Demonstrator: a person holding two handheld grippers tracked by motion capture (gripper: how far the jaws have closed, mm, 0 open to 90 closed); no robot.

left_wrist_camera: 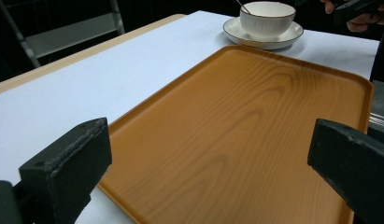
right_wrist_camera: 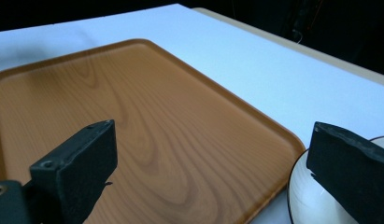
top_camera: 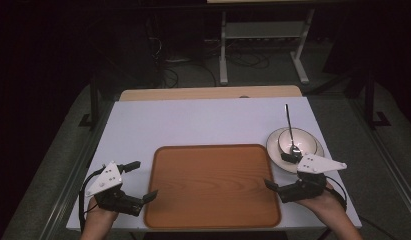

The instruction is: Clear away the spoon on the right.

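An empty wooden tray (top_camera: 212,185) lies on the white table (top_camera: 193,122) near the front edge. To its right a white cup (top_camera: 298,141) stands on a saucer (top_camera: 269,146), with a metal spoon (top_camera: 288,120) leaning in the cup. My left gripper (top_camera: 143,180) is open at the tray's left edge with nothing between its jaws. My right gripper (top_camera: 279,171) is open too, one jaw by the tray's right edge and the other over the saucer's near rim. The left gripper view shows its own gripper (left_wrist_camera: 208,154), the tray (left_wrist_camera: 255,121) and the cup (left_wrist_camera: 266,18). The right gripper view shows its own gripper (right_wrist_camera: 213,158), the tray (right_wrist_camera: 133,116) and the saucer (right_wrist_camera: 311,200).
A bare wood strip (top_camera: 208,93) runs along the table's far edge. Beyond it, a white desk frame (top_camera: 263,45) and loose cables (top_camera: 243,60) sit on the dark floor. Metal rails (top_camera: 73,175) flank the table sides. The far half of the white surface is bare.
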